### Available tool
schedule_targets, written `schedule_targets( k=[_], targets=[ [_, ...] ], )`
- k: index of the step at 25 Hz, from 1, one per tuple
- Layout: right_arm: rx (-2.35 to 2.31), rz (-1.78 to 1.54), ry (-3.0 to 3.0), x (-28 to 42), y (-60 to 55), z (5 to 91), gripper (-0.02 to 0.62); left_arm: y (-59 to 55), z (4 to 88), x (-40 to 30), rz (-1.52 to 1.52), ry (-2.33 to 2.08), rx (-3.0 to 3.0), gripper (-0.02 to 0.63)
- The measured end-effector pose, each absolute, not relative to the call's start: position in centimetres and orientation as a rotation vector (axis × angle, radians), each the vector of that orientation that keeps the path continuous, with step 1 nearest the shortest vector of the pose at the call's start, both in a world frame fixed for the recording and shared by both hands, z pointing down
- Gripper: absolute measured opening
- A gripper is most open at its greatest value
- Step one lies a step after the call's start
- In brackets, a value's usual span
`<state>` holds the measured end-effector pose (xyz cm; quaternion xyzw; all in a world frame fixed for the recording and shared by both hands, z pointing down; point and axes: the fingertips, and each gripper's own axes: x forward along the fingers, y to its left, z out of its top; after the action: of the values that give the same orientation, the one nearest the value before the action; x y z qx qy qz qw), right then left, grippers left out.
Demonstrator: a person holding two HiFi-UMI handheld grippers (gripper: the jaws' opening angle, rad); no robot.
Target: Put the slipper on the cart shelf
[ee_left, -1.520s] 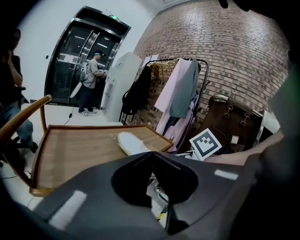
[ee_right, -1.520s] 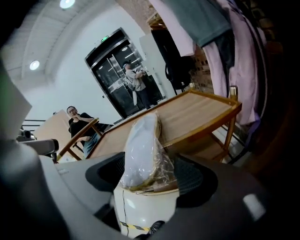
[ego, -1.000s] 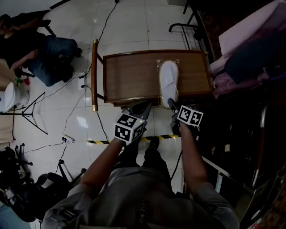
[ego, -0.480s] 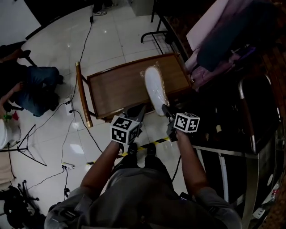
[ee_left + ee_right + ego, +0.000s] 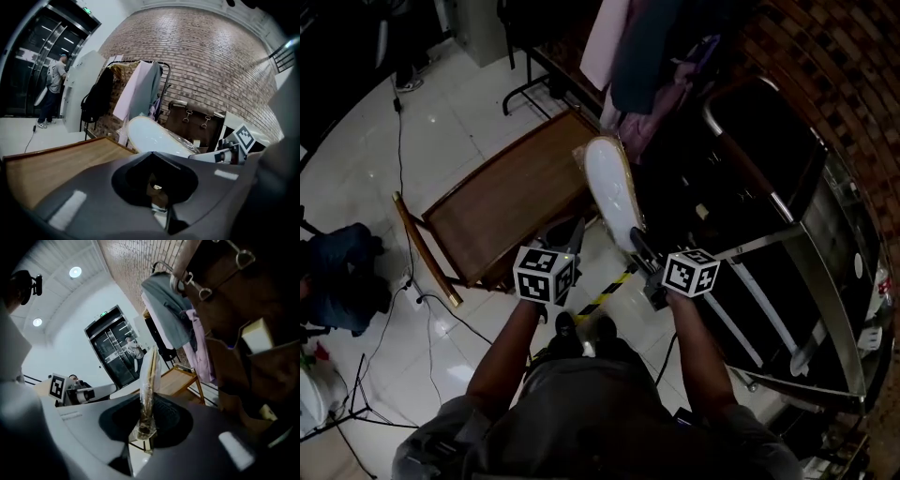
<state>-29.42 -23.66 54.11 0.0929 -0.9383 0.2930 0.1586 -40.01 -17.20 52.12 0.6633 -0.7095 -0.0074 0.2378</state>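
White plastic-wrapped oval slipper (image 5: 609,183) clamped in just-closed right gripper (image 5: 637,242) jaws.

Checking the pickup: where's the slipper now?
Head view, centre: the slipper is held up by its near end in the jaws of the right gripper, between the wooden table and the black cart.

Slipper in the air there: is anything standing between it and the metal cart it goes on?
Nothing visible does. The slipper, clamped in the right gripper, hangs right beside the cart, though its shelves are too dark to check.
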Motion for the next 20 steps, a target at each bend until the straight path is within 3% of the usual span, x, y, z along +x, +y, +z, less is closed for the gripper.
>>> schedule_targets(
  k=[9, 20],
  targets=[
    [0.401, 0.72, -2.782, -17.1, -23.3, 50.1, 0.055, -20.2, 51.1, -30.3, 0.053, -1.868, 1.937, 0.008],
    [0.549, 0.712, -2.766, 0.5, -19.9, 50.6, 0.057, -21.2, 51.0, -13.0, 0.076, -1.705, 2.079, 0.008]
  ],
)
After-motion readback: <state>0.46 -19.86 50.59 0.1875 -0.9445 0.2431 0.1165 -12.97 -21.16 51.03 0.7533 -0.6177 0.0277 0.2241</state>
